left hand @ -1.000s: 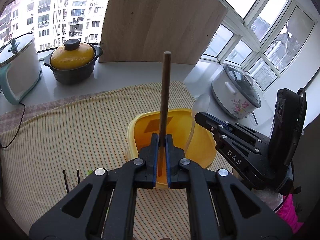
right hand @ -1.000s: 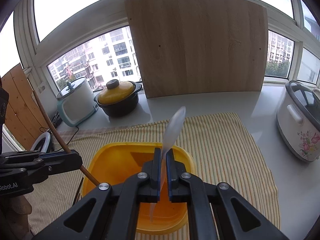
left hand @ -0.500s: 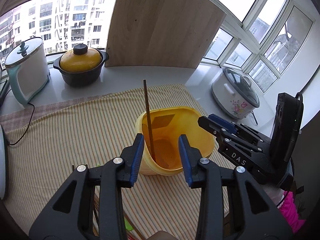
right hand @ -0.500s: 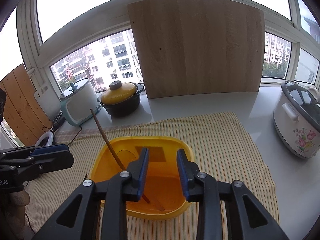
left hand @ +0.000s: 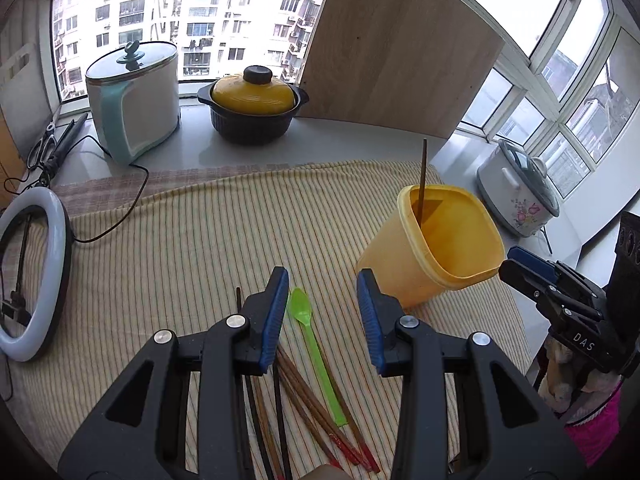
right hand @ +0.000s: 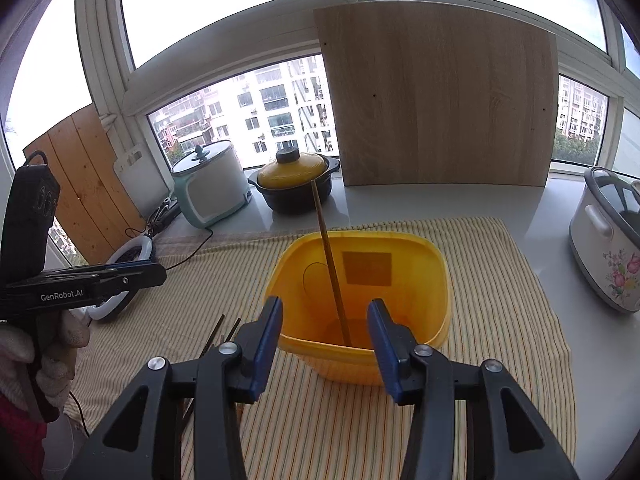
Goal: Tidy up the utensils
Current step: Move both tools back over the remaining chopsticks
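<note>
Yellow tub [left hand: 404, 268], brown chopstick [left hand: 421, 176] inside, lime-green spoon [left hand: 316, 350], cloth [left hand: 200, 240] striped beige, blue pads [left hand: 275, 320].

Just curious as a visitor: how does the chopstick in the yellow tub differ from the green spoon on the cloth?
The chopstick is brown and stands nearly upright inside the yellow tub; the green spoon is bright green and lies flat on the striped cloth beside other chopsticks. Both are long, slim utensils, and neither is held.
</note>
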Demonstrator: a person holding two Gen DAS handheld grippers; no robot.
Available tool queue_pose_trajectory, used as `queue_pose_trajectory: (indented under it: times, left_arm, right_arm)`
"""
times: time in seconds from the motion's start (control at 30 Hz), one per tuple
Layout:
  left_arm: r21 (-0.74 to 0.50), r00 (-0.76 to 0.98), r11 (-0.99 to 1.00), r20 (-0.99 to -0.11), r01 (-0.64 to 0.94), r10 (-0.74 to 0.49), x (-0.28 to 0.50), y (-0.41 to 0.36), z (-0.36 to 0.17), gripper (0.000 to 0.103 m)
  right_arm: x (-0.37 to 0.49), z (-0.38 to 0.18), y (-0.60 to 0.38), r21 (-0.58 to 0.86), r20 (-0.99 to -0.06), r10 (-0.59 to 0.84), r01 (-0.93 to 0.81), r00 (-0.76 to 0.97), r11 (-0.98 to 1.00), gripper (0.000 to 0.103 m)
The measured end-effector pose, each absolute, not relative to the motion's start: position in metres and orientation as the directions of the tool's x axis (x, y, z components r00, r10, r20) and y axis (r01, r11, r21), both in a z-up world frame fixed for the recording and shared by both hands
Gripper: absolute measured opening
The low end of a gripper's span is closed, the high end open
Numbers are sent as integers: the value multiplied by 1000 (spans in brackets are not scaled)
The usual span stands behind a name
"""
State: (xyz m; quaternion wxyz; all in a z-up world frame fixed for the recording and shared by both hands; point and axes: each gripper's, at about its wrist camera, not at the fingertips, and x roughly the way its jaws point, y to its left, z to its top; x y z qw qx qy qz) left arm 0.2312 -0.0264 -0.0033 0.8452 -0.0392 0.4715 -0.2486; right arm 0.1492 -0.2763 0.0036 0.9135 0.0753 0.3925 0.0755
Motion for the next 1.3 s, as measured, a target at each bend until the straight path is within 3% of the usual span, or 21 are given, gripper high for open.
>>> queue_pose_trajectory:
  times: [0.13, 0.3, 0.57, 0.9, 1.3]
  left_arm:
    - [-294, 412, 894, -808, 338, -422, 229, -2, -30, 35]
    - [-288, 365, 907, -845, 307, -392, 224, 18, -67, 35]
    - [-276, 285, 915, -889, 294, -359, 215, 26, -112, 26]
    - [-255, 242, 916, -910, 309, -335, 211, 20, -137, 21]
    - [-204, 245, 921, -924, 330, -293, 221, 10, -147, 16]
  right_arm:
    - [142, -9, -250, 213, -727, 259, -149, 636, 966, 45]
    - [138, -30, -222, 220, -760, 301, -209, 576, 953, 37]
    - [138, -67, -198, 282, -808, 360, -231, 466, 931, 29]
    - [136, -119, -182, 304, -867, 348, -176, 357, 936, 22]
    - [145, -131, -175, 309, -886, 339, -144, 317, 940, 19]
